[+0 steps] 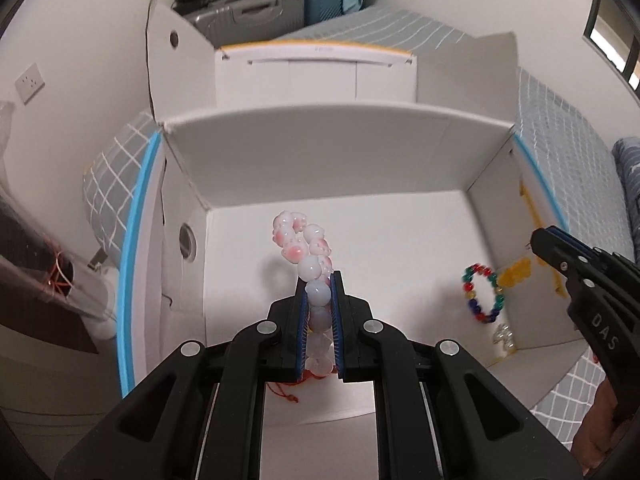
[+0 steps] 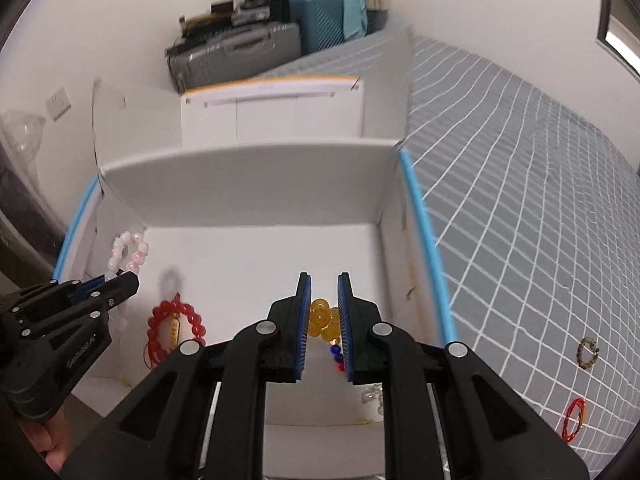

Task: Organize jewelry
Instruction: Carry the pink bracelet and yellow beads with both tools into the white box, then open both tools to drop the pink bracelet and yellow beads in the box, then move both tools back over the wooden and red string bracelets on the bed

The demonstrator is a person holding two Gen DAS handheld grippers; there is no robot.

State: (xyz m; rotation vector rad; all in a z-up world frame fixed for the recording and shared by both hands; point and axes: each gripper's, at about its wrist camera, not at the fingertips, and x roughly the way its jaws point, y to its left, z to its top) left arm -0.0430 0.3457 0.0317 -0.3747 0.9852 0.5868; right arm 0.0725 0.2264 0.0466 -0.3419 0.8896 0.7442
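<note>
My left gripper (image 1: 319,280) is shut on a pink and white bead bracelet (image 1: 304,240) and holds it above the floor of the white box (image 1: 360,152). The same bracelet (image 2: 126,254) shows in the right wrist view, held by the left gripper (image 2: 130,278). My right gripper (image 2: 323,280) is open over the box's right side, with amber beads (image 2: 322,322) seen between its fingers, lying below. A multicoloured bead bracelet (image 1: 482,294) and amber beads (image 1: 516,274) lie by the right wall. A red bead bracelet (image 2: 176,326) lies on the box floor.
A brown bead bracelet (image 2: 588,352) and a red bangle (image 2: 574,424) lie on the grey checked bedcover (image 2: 520,200) right of the box. A clear bead piece (image 1: 502,338) lies in the box's near right corner. A second white box (image 1: 316,76) and suitcases (image 2: 240,52) stand behind.
</note>
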